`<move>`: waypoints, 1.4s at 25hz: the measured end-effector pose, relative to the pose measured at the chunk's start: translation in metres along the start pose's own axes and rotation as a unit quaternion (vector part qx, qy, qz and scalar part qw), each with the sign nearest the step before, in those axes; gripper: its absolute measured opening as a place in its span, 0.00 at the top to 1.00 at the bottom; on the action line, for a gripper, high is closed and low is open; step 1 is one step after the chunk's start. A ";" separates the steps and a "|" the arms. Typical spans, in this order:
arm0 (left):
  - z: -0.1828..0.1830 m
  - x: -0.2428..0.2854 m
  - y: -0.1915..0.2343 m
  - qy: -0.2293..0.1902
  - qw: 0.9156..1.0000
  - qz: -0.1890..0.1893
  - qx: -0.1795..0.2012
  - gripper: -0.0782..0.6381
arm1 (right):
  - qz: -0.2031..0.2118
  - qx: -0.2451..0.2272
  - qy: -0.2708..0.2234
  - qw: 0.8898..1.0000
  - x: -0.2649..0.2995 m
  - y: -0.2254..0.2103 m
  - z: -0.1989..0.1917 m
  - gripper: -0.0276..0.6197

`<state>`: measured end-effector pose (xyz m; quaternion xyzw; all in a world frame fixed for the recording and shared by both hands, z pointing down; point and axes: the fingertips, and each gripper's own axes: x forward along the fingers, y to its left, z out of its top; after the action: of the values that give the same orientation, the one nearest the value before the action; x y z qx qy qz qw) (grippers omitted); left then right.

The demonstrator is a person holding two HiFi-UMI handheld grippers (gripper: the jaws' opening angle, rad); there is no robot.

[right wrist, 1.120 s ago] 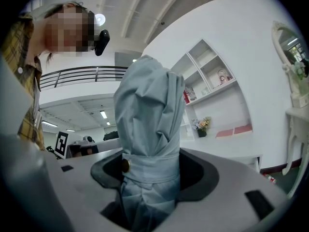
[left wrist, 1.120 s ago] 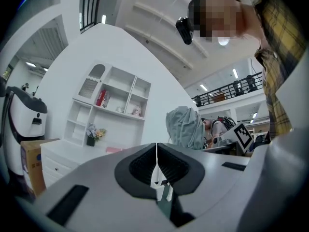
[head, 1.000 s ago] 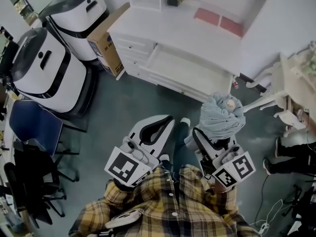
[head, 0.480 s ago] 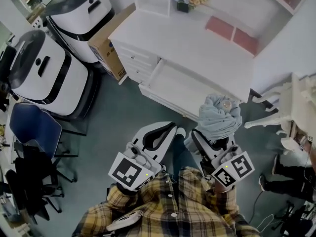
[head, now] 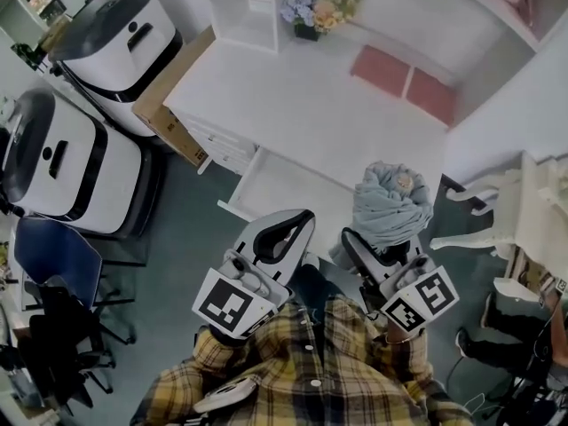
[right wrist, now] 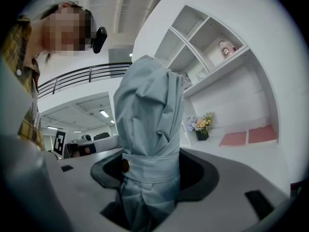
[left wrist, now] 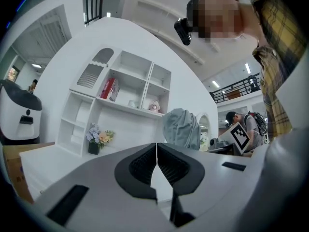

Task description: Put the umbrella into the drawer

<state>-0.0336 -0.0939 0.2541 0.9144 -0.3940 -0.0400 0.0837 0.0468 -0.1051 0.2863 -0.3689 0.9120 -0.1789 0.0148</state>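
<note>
White desk (head: pixel 293 105) nearer, drawer (head: pixel 284 189) open, right hand-held gripper (right wrist: pixel 150 172) clasping umbrella (head: pixel 390 207)

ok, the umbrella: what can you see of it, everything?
The umbrella is a folded compact one in pale grey-blue fabric, loosely creased and bunched. A strap of the same cloth binds it, fastened by a brass-coloured snap. The right gripper is shut on it around the strap, folds spilling above and below the jaws. In the head view it is held right of the open drawer, not in it.
</note>
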 end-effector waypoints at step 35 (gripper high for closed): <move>-0.002 0.076 0.047 0.030 0.997 -0.067 -0.009 0.86 | -0.076 0.009 0.024 0.997 0.019 -0.068 0.002 0.51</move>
<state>-0.0146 -0.1811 0.2645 0.9387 -0.3291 -0.0215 0.1007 0.0783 -0.1639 0.3091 -0.4328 0.8796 -0.1965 -0.0174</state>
